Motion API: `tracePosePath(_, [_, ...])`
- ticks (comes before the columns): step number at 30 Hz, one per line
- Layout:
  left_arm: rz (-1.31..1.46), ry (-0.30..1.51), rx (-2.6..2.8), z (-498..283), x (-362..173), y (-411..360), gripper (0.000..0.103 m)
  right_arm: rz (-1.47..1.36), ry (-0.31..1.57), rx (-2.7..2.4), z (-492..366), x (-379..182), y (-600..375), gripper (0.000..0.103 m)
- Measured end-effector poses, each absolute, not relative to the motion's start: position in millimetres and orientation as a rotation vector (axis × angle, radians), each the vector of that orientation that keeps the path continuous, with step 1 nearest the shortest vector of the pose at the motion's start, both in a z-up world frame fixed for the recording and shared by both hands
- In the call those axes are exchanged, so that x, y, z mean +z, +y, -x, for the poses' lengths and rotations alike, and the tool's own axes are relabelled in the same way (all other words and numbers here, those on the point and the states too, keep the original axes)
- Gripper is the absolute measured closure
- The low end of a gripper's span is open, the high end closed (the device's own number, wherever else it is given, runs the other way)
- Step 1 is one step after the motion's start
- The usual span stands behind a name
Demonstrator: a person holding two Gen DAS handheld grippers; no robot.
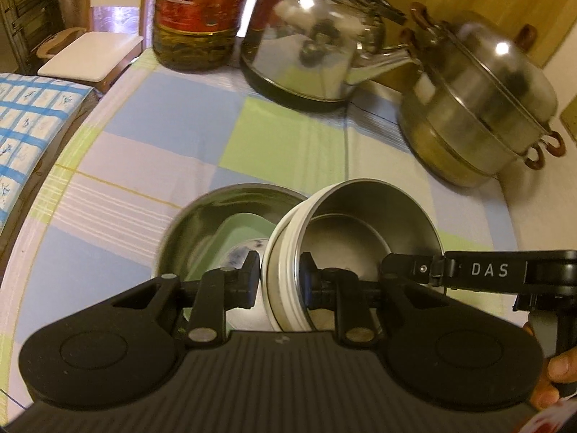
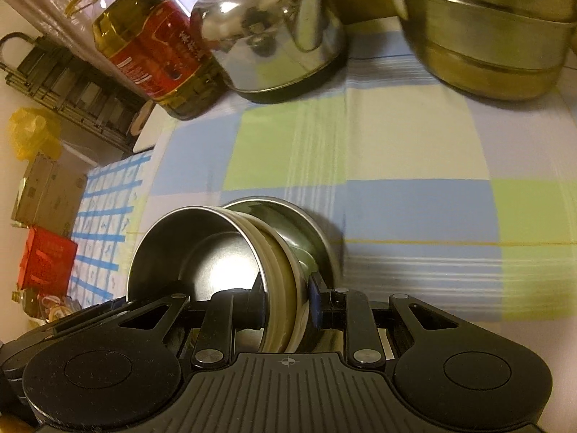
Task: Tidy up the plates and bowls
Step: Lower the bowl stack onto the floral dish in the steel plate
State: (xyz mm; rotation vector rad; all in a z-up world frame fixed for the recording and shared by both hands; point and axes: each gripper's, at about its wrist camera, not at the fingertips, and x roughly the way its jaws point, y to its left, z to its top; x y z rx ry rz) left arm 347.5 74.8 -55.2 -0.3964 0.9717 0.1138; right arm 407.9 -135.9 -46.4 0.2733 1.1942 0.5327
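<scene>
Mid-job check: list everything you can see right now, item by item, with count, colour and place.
Held bowl: one, steel with cream rim band, tilted, gripped on opposite rims by both tongs.
Lower bowl: one, steel, on the cloth beneath, holding a green dish.
Kettle: one, shiny steel, far centre.
Steamer pot: one, steel, lidded, far right.
Oil bottle: one, red label, far left.
Tablecloth: one, blue, green, white checks.
Left tongs: black, shut on the bowl's rim.
Right tongs: black, shut on the rim.
Fingers: lower right edge.
</scene>
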Motion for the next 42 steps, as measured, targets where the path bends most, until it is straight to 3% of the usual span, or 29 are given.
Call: tracePosePath(42, [0.399,1.024,0.167,-360.7,-101.0,101.9,0.083,-0.315,1.191,0.568,-412.0,-99.3,-110.3,0.079])
